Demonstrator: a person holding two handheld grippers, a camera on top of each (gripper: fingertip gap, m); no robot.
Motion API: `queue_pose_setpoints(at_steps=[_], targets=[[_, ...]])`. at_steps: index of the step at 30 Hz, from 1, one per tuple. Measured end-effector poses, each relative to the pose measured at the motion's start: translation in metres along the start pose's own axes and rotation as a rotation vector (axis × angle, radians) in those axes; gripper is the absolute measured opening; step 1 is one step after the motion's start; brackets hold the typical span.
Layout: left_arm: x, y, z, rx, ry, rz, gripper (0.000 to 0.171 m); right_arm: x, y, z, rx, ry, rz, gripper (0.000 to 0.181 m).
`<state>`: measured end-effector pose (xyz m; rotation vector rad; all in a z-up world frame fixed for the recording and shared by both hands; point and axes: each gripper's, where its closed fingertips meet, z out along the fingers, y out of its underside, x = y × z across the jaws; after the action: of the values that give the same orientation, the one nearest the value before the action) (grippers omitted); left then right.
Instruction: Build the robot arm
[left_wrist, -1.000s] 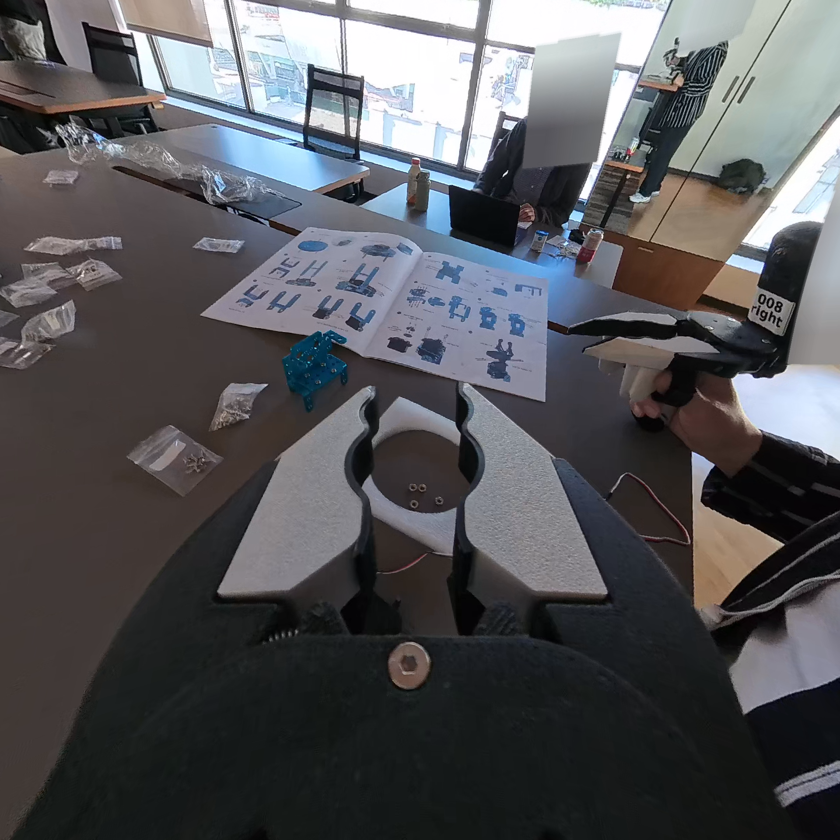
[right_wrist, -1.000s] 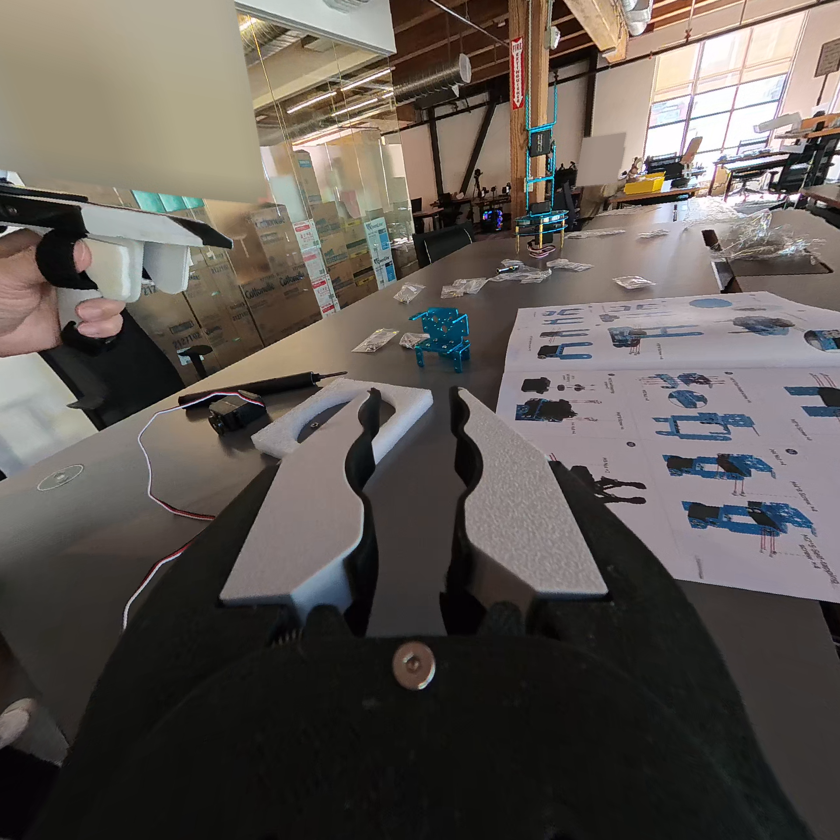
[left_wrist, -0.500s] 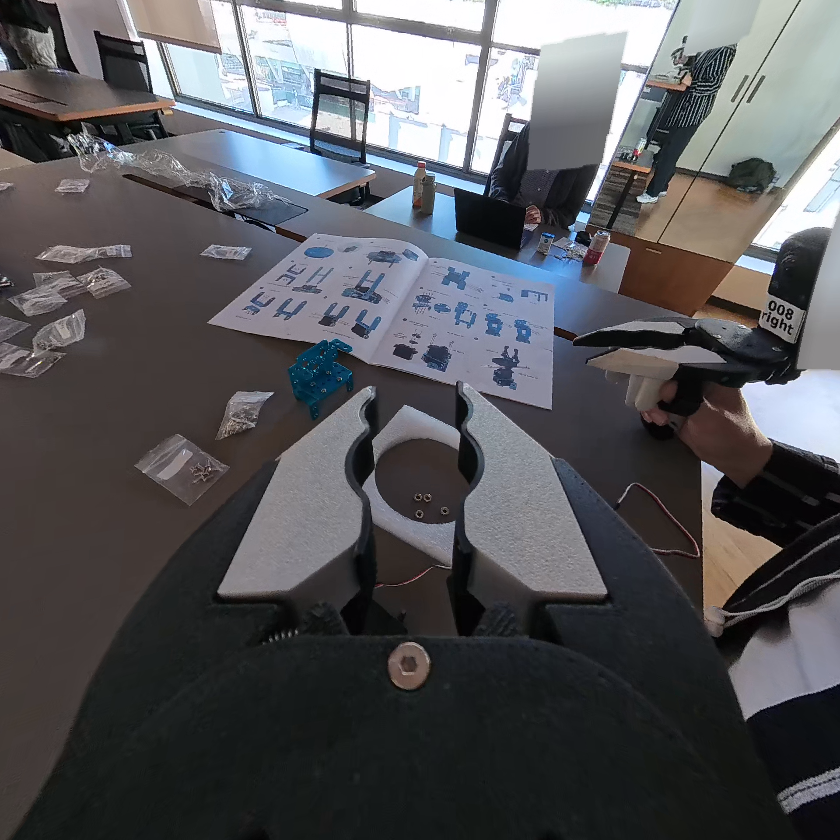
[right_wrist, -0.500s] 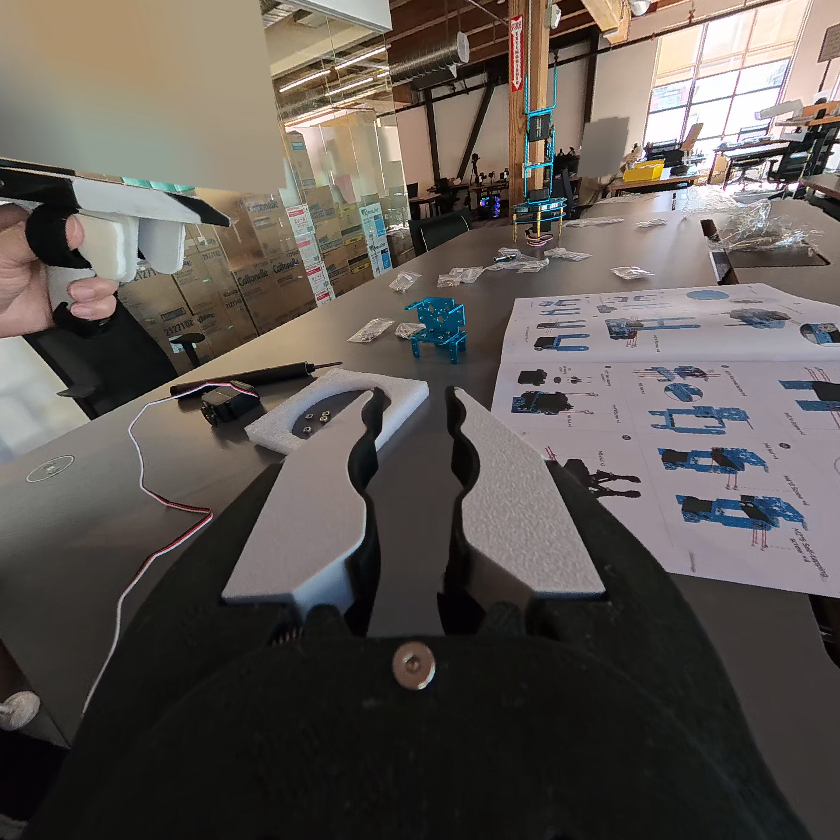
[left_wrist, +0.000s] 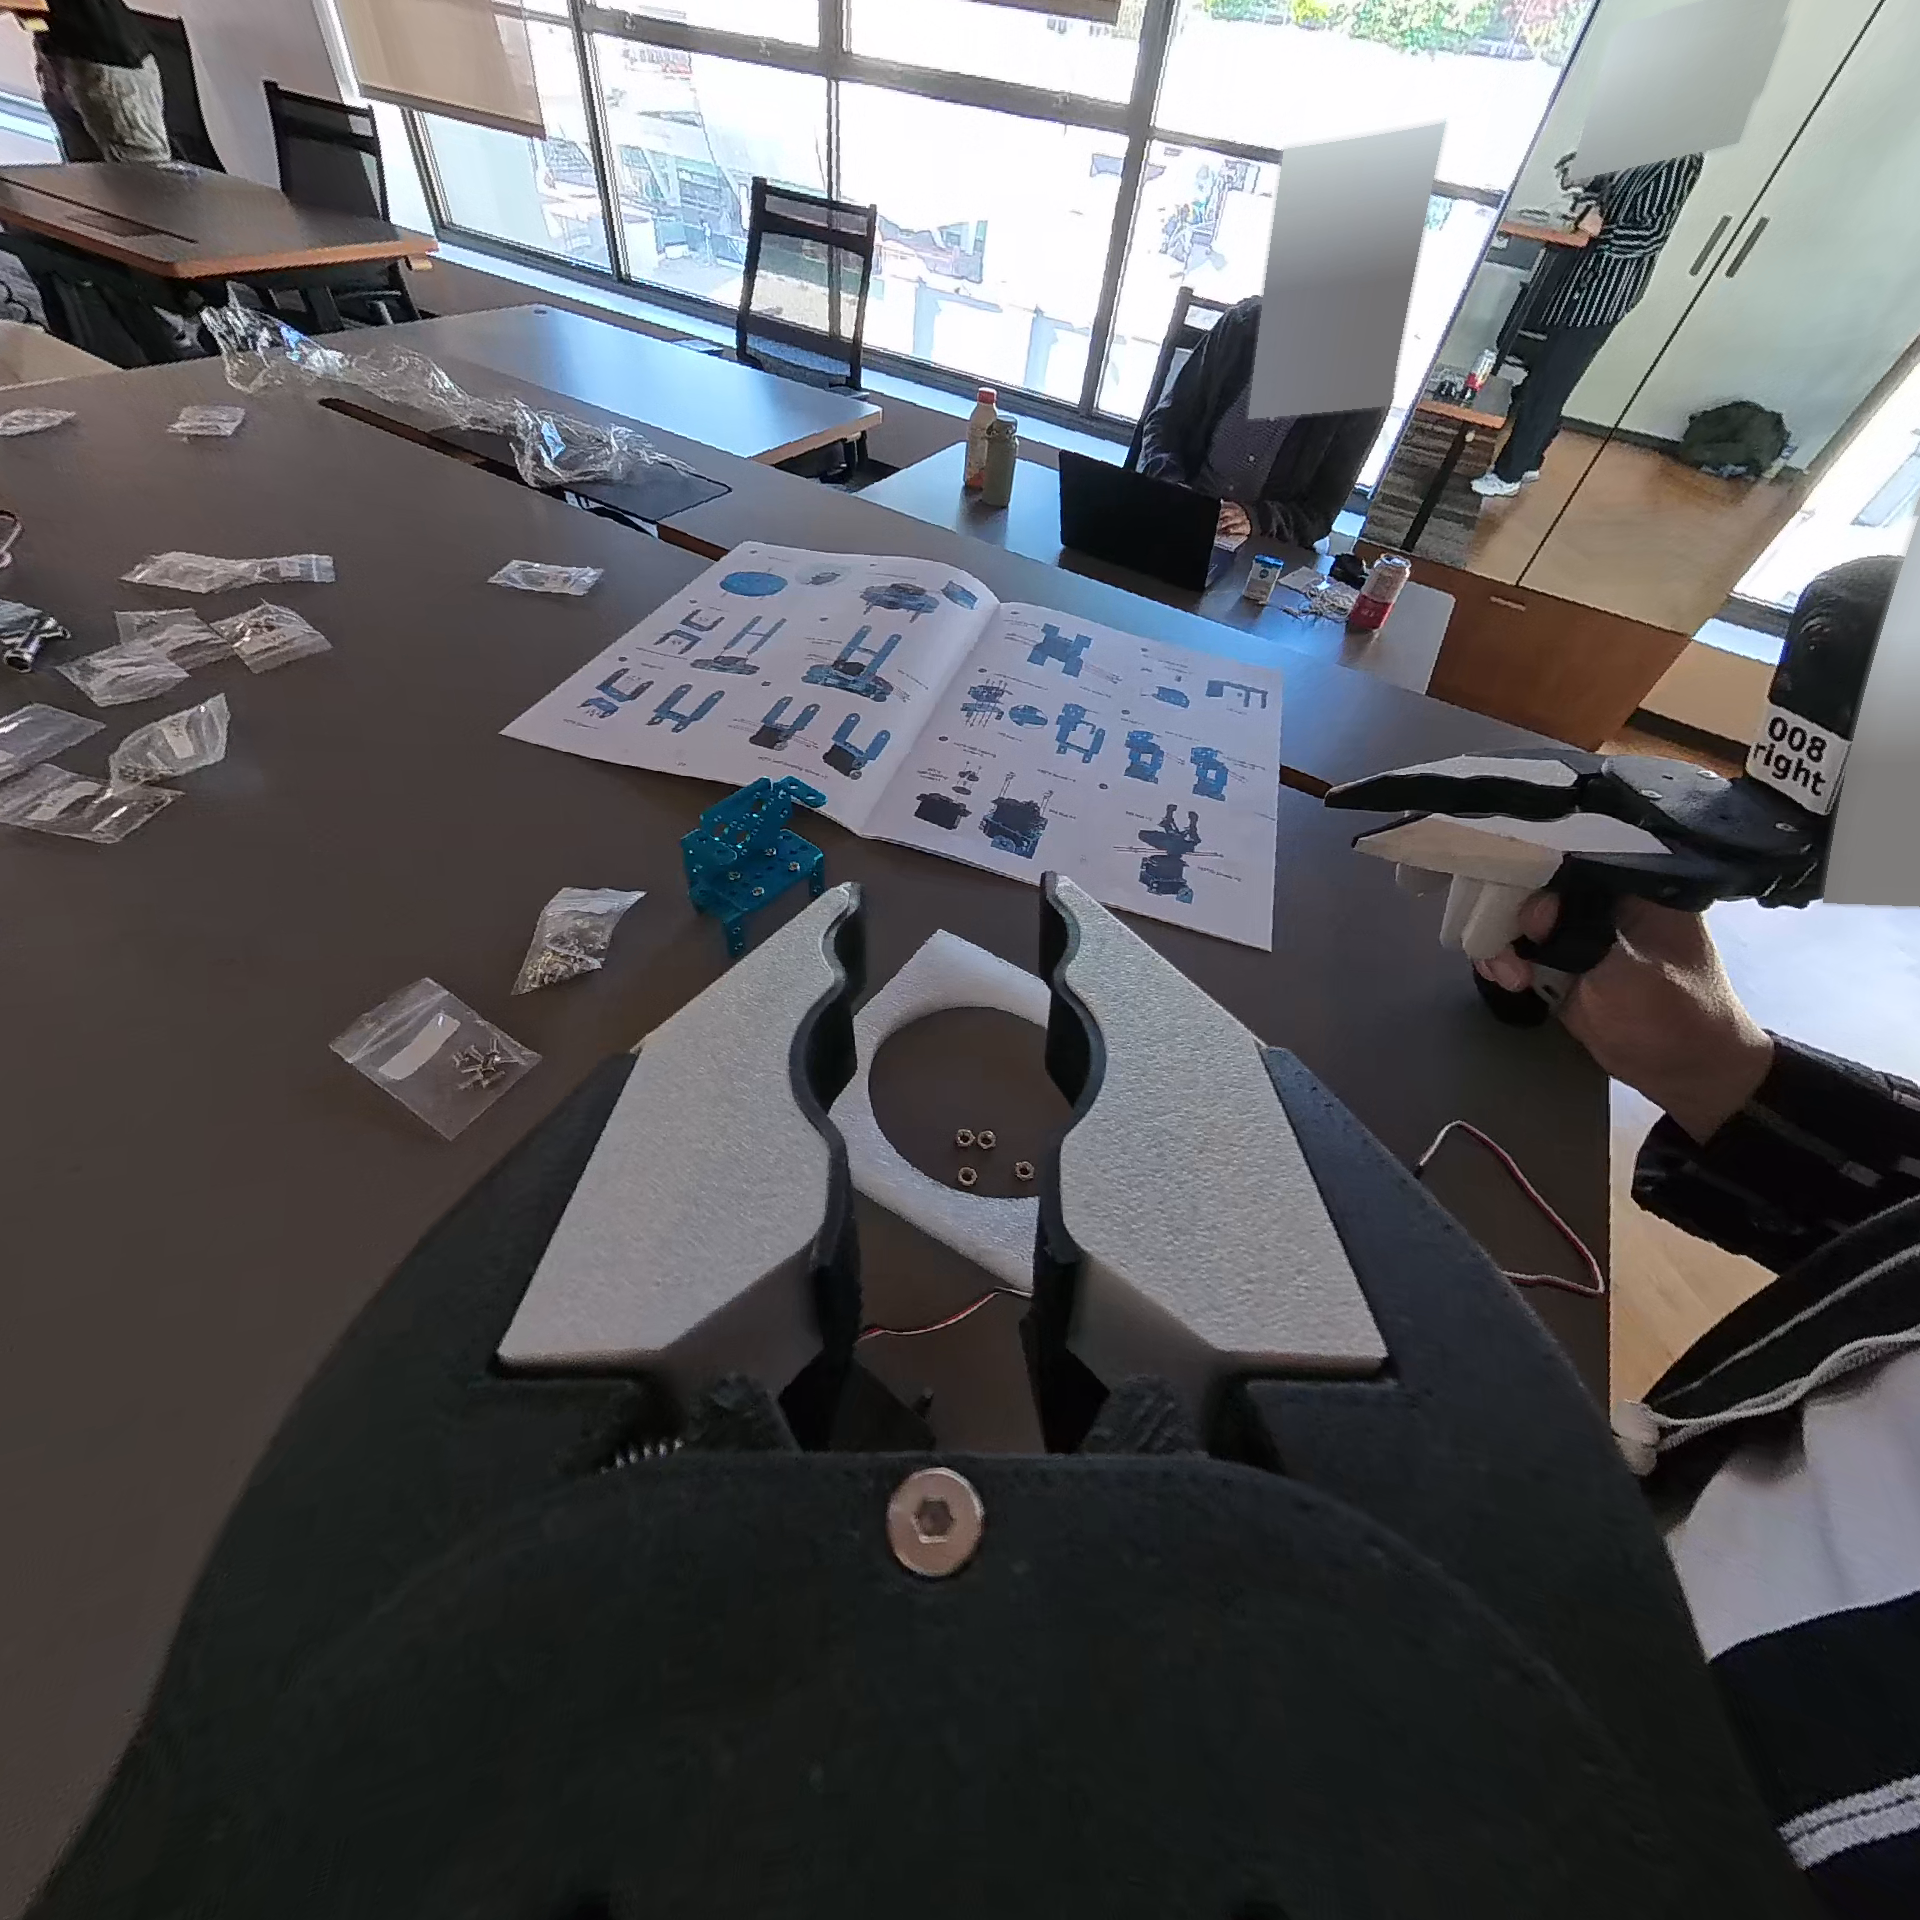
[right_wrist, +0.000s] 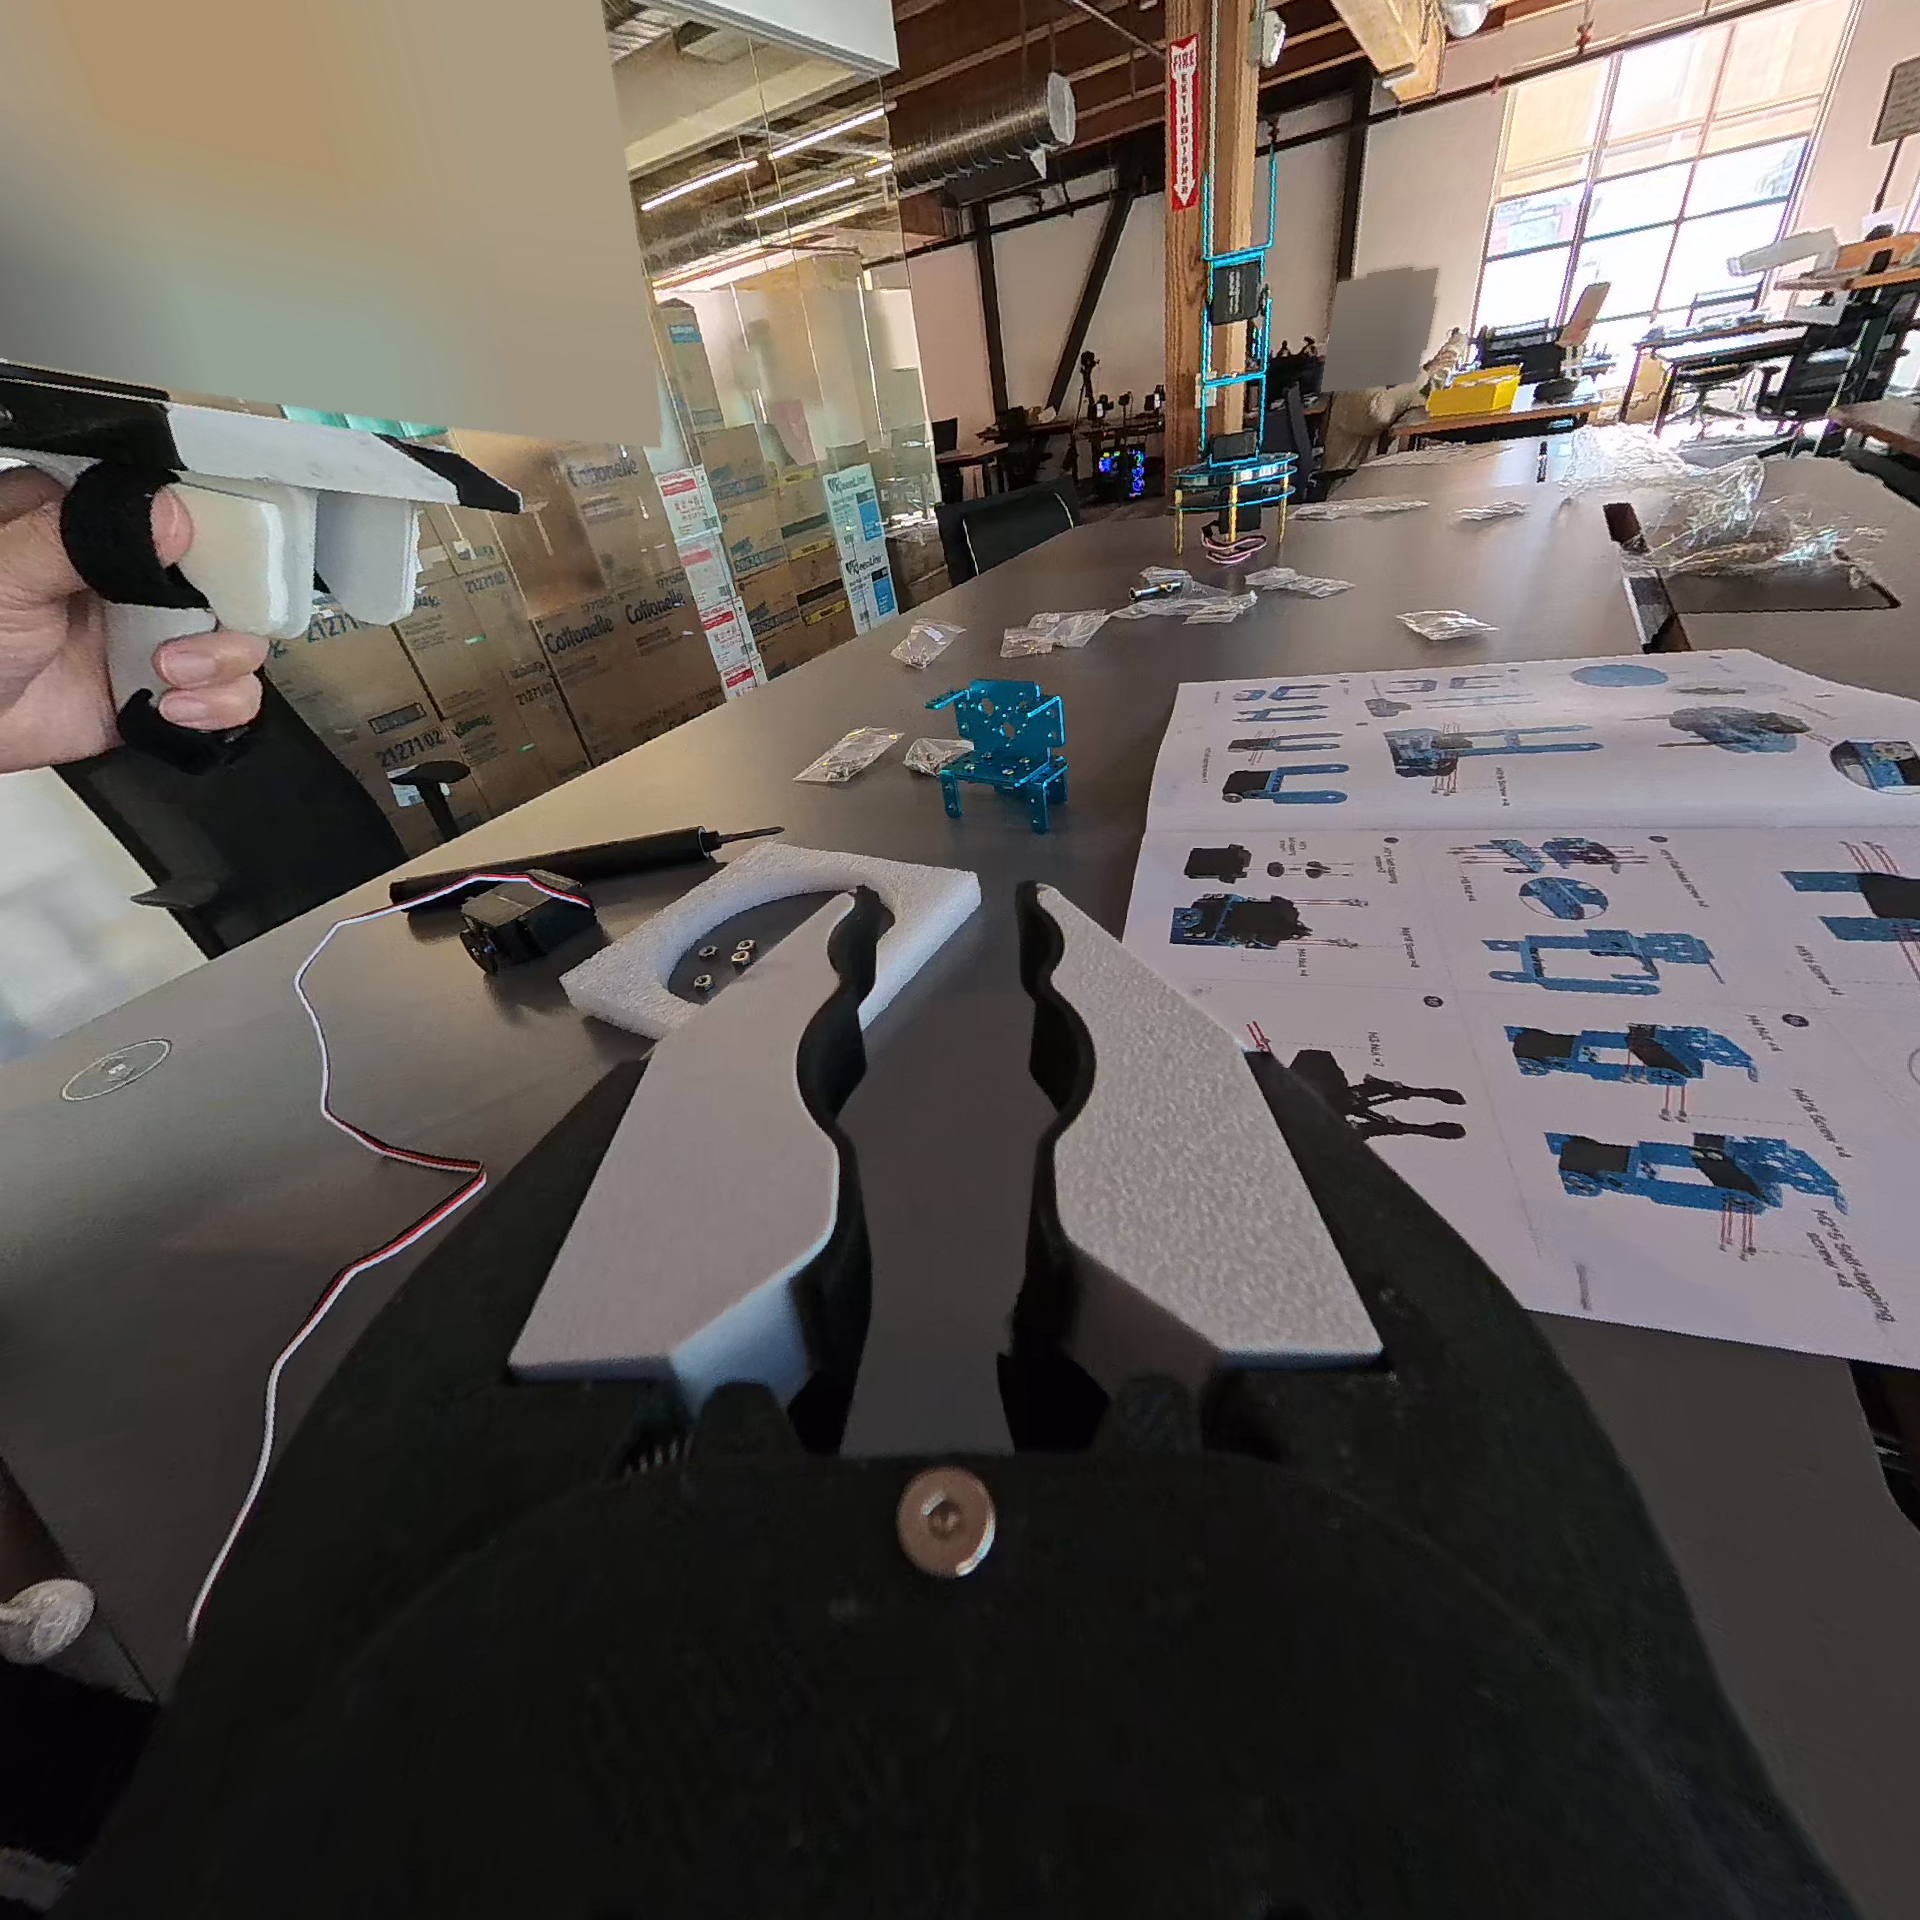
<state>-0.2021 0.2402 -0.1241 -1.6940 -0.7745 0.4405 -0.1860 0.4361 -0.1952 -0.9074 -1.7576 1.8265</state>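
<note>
Both tools (left (left_wrist: 948, 914), right (right_wrist: 940, 899)) have lifted, spread and empty, over foam tray (left_wrist: 940, 1195).

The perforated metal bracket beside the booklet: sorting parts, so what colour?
Blue bracket, clearest in the right wrist view.

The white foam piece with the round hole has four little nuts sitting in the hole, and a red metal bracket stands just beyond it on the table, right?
Nearly. The bracket is blue, not red, as the right wrist view shows. The rest holds: four small nuts lie inside the round hole of the white foam piece.
</note>
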Motion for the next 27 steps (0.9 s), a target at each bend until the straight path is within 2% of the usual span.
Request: queue_pose_setpoints(at_steps=[27], targets=[[-0.0019,-0.0055,0.0012,0.015,-0.004,0.002,0.031,0.0016,0.002,0.0015,-0.015,0.003,0.012,0.025]])
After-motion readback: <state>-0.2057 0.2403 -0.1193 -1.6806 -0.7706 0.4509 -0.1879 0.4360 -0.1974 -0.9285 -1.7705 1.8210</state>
